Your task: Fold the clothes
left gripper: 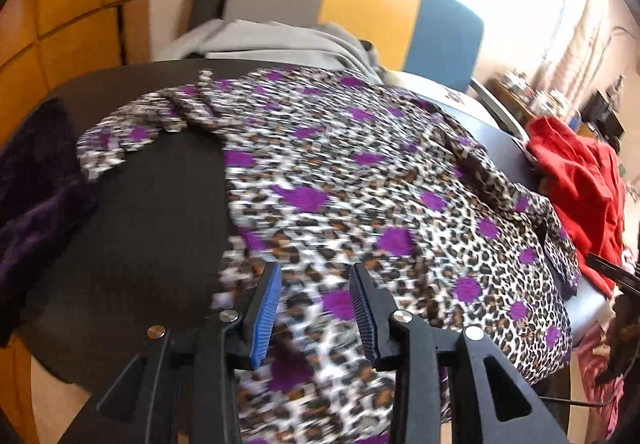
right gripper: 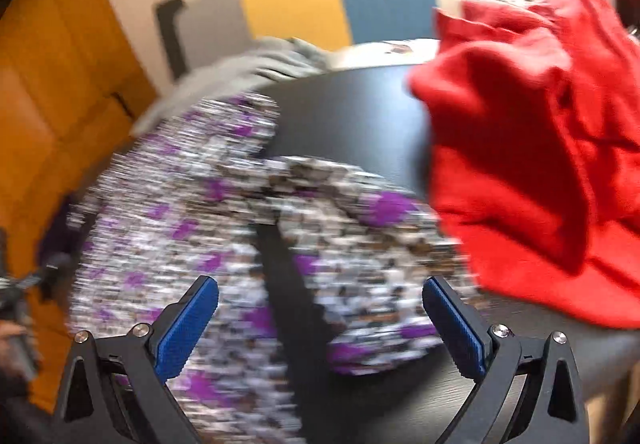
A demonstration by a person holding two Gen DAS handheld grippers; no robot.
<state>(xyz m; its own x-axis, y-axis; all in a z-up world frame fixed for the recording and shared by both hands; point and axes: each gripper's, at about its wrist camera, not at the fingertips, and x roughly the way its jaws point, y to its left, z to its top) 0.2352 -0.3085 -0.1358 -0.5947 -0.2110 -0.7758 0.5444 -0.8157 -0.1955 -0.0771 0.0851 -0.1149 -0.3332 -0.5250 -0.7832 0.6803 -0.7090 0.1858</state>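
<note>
A leopard-print garment with purple dots [left gripper: 340,180] lies spread over the dark round table [left gripper: 152,204], one sleeve folded across its top left. My left gripper [left gripper: 314,276] hovers over its near part, blue pads apart, cloth showing in the gap but not pinched. In the blurred right wrist view the same garment [right gripper: 160,224] lies lower left, a sleeve reaching right over the table [right gripper: 352,112]. My right gripper [right gripper: 320,292] stands wide open above that sleeve, holding nothing.
A red garment [left gripper: 576,180] is heaped on the table's right side [right gripper: 540,144]. Grey clothing [left gripper: 272,40] lies at the far edge before a grey, yellow and blue chair back [left gripper: 368,4]. Dark purple fabric [left gripper: 36,196] hangs at the left edge.
</note>
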